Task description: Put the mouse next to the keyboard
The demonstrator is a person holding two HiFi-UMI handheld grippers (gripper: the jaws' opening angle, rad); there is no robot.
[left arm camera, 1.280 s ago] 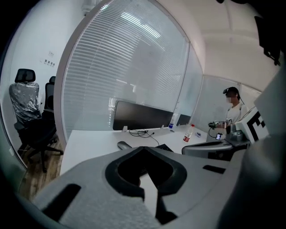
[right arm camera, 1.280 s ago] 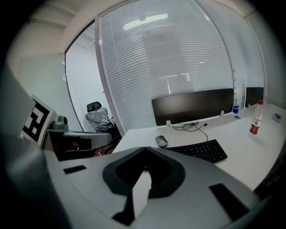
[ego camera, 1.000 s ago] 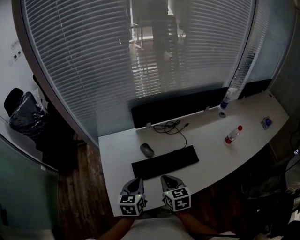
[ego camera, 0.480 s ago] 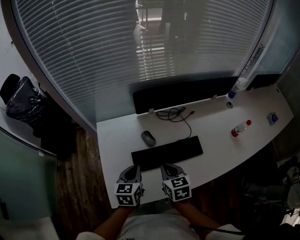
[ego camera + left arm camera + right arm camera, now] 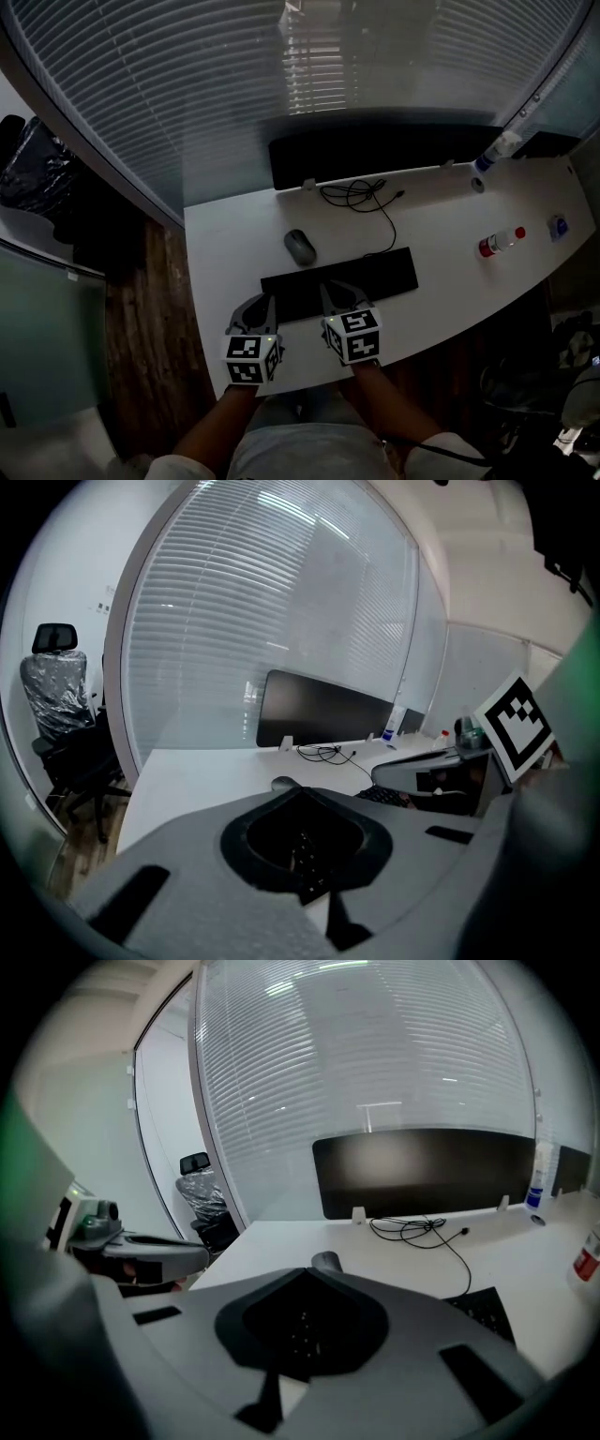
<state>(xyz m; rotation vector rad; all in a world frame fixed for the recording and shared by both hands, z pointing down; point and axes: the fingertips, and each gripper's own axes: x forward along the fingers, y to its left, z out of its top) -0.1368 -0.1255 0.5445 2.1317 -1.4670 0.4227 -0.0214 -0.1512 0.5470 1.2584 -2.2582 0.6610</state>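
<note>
- At the bottom centre of the head view, the left gripper and the right gripper are held side by side over the near edge of the white desk, with their marker cubes turned to the camera.
- Both pairs of jaws are shown clenched tip to tip in the gripper views, and nothing is caught between them.
- Just above the jaw tips in the frame, the black keyboard is laid across the desk, tilted slightly up to the right. The right gripper's tips are seen over its near edge; whether contact is made cannot be told.
- Further up, left of centre, the grey mouse is found behind the keyboard's left end, near it yet apart. It lies ahead of both pairs of jaws and is touched by neither.
- The task is judged barely begun: the mouse has not been grasped. The jaws remain to be opened and closed on it, and the mouse carried to a place beside the keyboard.
- Toward the top of the frame, a coiled cable and a dark monitor are set before the blinds. A red-capped bottle is seen lying at the right.
</note>
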